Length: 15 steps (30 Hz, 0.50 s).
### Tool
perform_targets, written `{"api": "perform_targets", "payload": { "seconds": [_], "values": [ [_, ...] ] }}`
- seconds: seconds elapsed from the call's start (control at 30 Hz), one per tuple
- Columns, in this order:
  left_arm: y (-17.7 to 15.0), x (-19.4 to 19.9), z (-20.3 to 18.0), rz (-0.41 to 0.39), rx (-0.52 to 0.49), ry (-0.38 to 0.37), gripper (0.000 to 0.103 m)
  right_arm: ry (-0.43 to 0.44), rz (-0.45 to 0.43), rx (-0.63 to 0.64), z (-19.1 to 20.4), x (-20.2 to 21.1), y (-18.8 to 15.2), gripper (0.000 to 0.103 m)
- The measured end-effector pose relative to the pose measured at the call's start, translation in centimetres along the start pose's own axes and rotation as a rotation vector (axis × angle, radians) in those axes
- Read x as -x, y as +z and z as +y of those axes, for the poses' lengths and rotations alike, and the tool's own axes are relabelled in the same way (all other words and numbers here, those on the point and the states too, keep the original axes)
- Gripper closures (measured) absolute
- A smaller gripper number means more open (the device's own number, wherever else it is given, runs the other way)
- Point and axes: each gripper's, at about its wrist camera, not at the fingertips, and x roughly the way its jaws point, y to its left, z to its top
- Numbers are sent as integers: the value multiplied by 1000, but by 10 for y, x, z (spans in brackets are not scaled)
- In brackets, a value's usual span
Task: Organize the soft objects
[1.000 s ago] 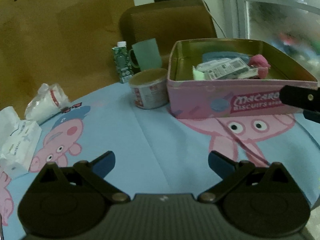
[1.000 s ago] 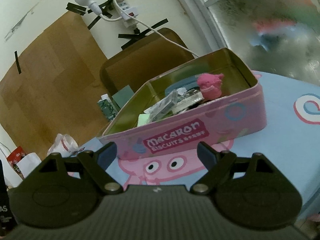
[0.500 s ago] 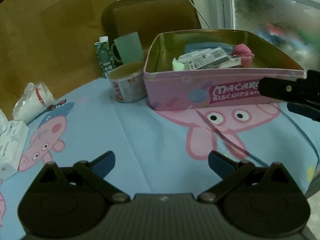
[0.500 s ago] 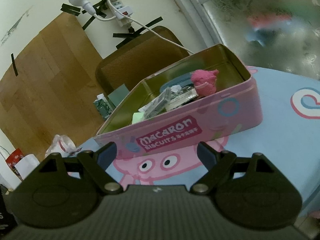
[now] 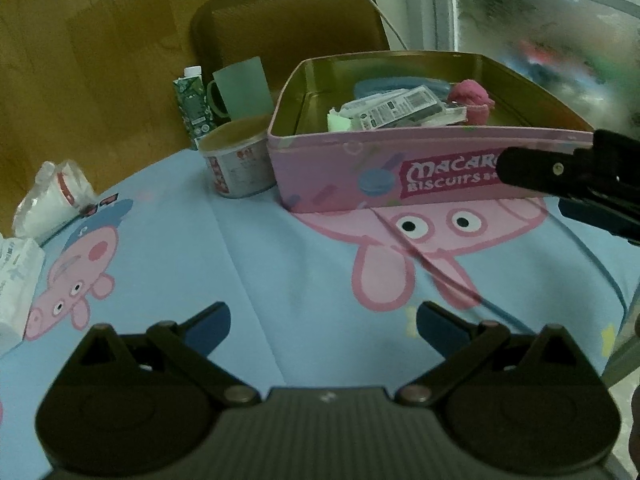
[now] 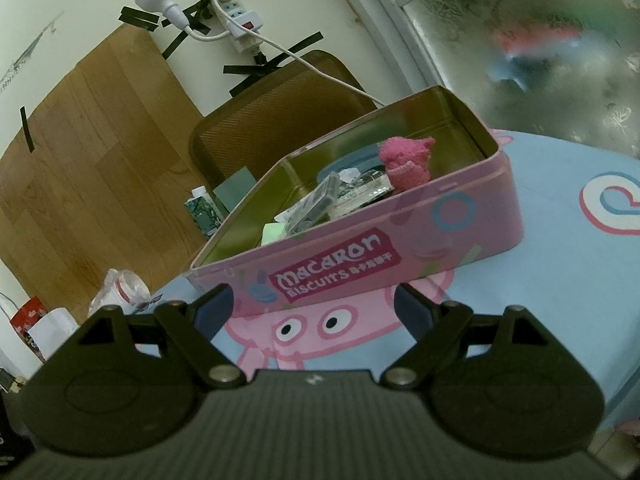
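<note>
Jaws: both pairs are standing wide apart and holding nothing; the left gripper (image 5: 322,322) is hovering over bare tablecloth, and the right gripper (image 6: 314,306) is hanging just in front of the tin, its tip showing at the right edge of the left wrist view.
Tablecloth: the light blue cloth (image 5: 256,264) with cartoon pigs is lying bare in front of both grippers, with no loose soft item showing on this near stretch.
Pink tin: the open macaron biscuit tin (image 6: 472,216) is sitting on the cloth beyond the grippers, lidless.
Tin contents: a pink plush toy (image 6: 406,164) is resting inside towards the far right, touching a clear labelled packet (image 5: 394,110); a pale green piece (image 6: 274,232) is lying nearer the left, and something blue is sitting behind them.
Left of the tin: a small paper tub (image 5: 236,160) is standing just beside the tin wall, with a green mug (image 5: 240,88) and a carton (image 5: 192,104) behind it.
Far left edge: a crumpled plastic bag (image 5: 52,196) and a white tissue pack (image 5: 16,280) are lying outside the tin, well apart from it.
Progress: judging by this, several items are already sitting in the tin and the task is looking mostly done; the bag and tissue pack may be what is left, though I cannot tell whether they belong to it.
</note>
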Motion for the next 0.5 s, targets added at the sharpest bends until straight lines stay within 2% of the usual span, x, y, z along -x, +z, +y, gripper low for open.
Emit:
{"api": "perform_targets", "payload": {
  "seconds": [0.5],
  "values": [
    [-2,-5,1,40,24,-59,0,-5,5,1,-2,-1,-3,13]
  ]
}}
